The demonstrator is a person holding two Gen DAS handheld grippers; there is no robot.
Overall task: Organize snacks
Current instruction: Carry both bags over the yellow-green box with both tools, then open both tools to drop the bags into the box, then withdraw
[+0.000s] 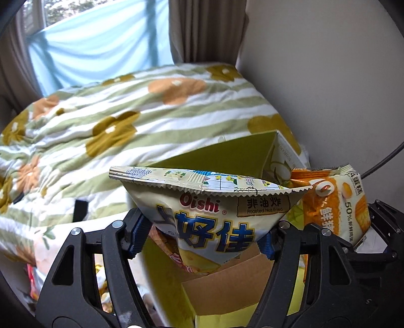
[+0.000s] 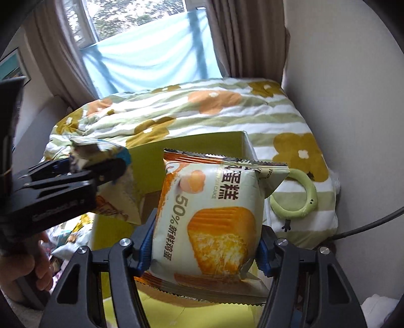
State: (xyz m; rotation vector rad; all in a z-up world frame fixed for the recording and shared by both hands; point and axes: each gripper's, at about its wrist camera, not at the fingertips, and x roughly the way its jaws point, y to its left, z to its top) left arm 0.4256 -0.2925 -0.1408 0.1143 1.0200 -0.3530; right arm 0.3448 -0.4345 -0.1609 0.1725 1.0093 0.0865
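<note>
As both bags are puffed, light, crushable | left gripper (image 1: 205,237) pinches Oishi bag (image 1: 212,214) at lower centre | right gripper (image 2: 205,252) clamps cake pack (image 2: 209,222) mid-body, lower centre | grip edges, gently.

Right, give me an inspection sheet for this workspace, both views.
Surface: floral striped quilt on a bed.
Job's things: Oishi bag and cake packet, both above the open green box.
Clutter: green ring on the quilt; loose wrappers lower left.
Grippers: left gripper shut on the Oishi bag; right gripper shut on the cake packet.
Cables: black cable along the wall.
Surroundings: window, curtains, blue cloth.
</note>
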